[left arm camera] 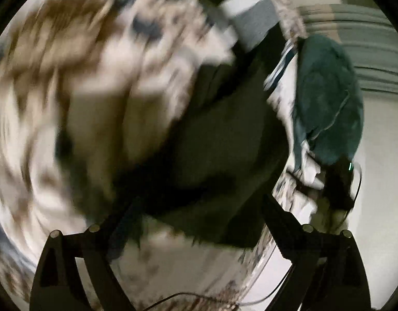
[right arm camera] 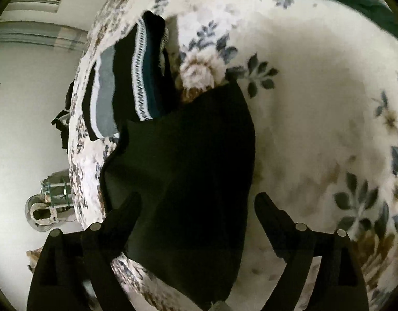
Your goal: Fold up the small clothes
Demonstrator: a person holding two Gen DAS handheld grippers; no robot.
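Note:
A black garment (right arm camera: 188, 155) lies on a floral blanket (right arm camera: 315, 108), folded into a rough rectangle. My right gripper (right arm camera: 199, 204) is open just above its near part, one finger on each side. In the left wrist view, which is blurred by motion, the same black garment (left arm camera: 211, 140) lies ahead of my left gripper (left arm camera: 201, 207), which is open with nothing between its fingers.
A stack of folded clothes (right arm camera: 131, 77) with grey, black and patterned white bands lies beyond the black garment. A dark teal garment (left arm camera: 328, 98) hangs over the blanket's edge. A pale floor (right arm camera: 22, 129) and a fan-like object (right arm camera: 46, 207) lie to the left of the bed.

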